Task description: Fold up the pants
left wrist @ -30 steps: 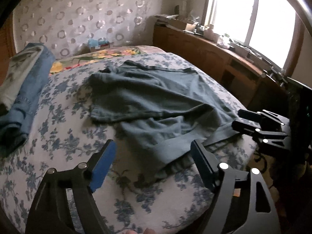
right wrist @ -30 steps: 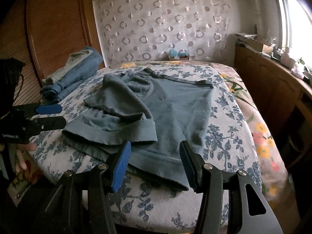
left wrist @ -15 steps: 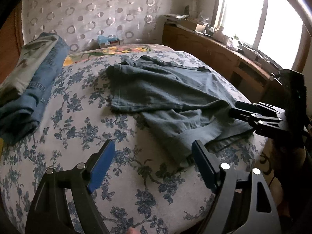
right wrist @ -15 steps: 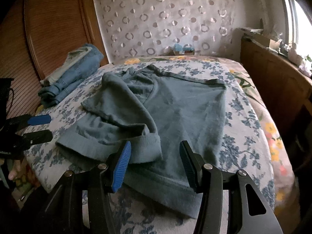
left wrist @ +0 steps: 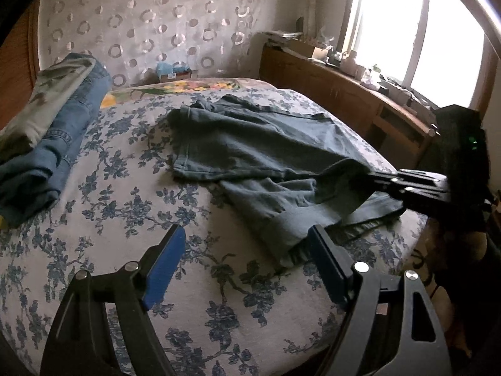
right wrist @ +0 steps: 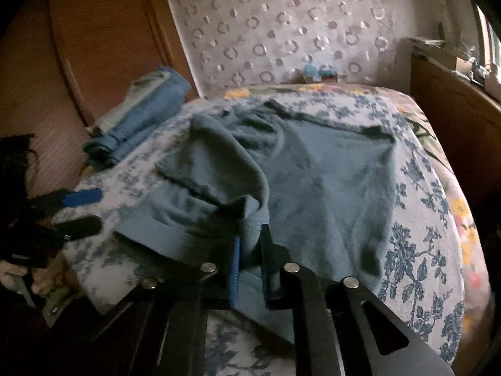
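Pants (right wrist: 319,188): grey-blue, spread across the middle of the bed (left wrist: 103,219), waistband toward the headboard edge, leg hems bunched at the foot edge.

Right gripper (right wrist: 250,260): fingers (right wrist: 235,269) closed on a fold of leg hem at the foot edge, cloth pinched between the pads and lifted slightly off the bed. In the left wrist view, seen side-on at the right, with fabric draped up to the tips.

Left gripper (left wrist: 244,263): fingers (left wrist: 162,263) spread wide, holding nothing, hovering over bare bedspread near the foot edge, just beside the other leg's hem (left wrist: 281,241). No contact visible.

Outward: folded jeans stack (left wrist: 56,138) along the left edge of the bed, well apart from the pants. Wooden sideboard (left wrist: 344,100) with clutter under the window (left wrist: 416,31), beyond the right edge.

Risks, judged:
- Pinch looks to hold several layers near a corner; pull too fast and part of it could slip out, folding one leg only.
- Only one end held; dragging now would likely bunch the legs further and skew the crease.
- Hems sit close to the foot edge; a slack release could let them slide off.
- Right view motion-blurred, so grip depth uncertain.

Writing: none readable; no brand or label visible on pants or grippers.
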### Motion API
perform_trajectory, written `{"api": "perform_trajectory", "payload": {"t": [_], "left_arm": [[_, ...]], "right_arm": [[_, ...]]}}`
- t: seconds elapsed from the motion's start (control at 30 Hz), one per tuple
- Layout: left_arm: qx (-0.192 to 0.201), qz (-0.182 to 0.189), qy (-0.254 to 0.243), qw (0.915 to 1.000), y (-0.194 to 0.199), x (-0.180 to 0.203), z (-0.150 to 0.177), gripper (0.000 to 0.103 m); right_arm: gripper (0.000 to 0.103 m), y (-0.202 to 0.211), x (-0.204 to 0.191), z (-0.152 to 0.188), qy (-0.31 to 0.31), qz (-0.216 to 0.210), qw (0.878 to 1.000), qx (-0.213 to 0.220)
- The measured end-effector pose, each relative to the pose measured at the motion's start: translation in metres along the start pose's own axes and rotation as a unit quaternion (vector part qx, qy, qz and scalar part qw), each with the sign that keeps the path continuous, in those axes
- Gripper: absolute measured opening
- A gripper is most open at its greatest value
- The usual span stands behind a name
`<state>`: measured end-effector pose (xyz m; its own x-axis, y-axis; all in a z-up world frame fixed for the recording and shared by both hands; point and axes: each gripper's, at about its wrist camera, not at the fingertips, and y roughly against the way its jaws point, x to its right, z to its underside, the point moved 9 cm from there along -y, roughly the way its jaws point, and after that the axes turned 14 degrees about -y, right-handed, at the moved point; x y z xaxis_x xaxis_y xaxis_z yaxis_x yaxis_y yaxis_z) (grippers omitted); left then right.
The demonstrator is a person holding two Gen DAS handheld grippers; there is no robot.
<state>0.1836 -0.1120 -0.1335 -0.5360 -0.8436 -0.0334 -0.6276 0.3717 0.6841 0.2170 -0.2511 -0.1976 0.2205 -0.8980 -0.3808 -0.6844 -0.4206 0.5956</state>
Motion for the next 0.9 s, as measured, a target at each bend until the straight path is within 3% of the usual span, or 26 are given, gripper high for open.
{"api": "perform_trajectory", "payload": {"t": [0.33, 0.63, 0.9], "left_arm": [[0.002, 0.002, -0.005, 1.0000, -0.003, 0.009, -0.007, 0.081], [0.004, 0.000, -0.007, 1.0000, -0.008, 0.014, -0.014, 0.081], [0.005, -0.002, -0.017, 0.9998, -0.015, 0.022, -0.021, 0.081]], "right_arm": [[0.006, 0.060, -0.009, -0.006, 0.022, -0.011, 0.998, 0.057], [0.006, 0.091, 0.011, 0.012, 0.013, 0.015, 0.998, 0.063], [0.006, 0.088, 0.030, 0.023, -0.011, 0.039, 0.998, 0.043]]}}
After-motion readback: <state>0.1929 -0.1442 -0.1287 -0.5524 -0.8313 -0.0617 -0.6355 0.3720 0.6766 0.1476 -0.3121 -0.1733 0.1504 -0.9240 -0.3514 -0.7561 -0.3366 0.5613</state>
